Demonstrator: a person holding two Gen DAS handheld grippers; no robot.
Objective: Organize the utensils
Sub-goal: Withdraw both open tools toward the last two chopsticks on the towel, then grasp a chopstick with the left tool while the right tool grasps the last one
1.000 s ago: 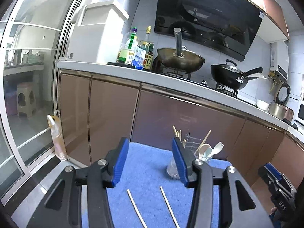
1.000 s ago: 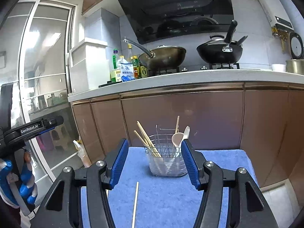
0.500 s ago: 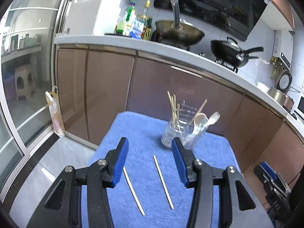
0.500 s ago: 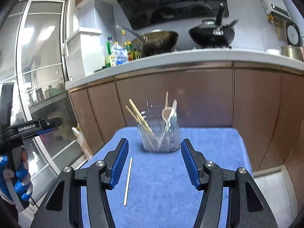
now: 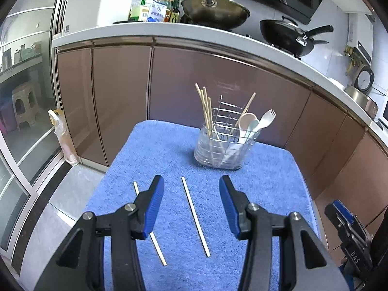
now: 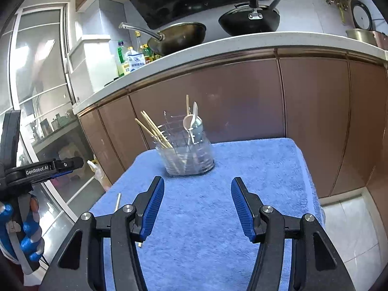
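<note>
Fingers [image 5: 155, 194] of both grippers spread, gripping nothing; two chopsticks [image 5: 195, 217] on towel [image 5: 266, 181], one holder [image 5: 224, 150].

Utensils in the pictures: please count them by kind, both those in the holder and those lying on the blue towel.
Loose chopsticks on the towel: 2
Chopsticks in the holder: at least 5
Spoons: 2
Spork: 1
Total: at least 10

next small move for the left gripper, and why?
Probably lower the left gripper onto the chopstick lying between its open fingers on the blue towel, then close. Two chopsticks lie loose, the holder has the rest, and both grippers are empty.
</note>
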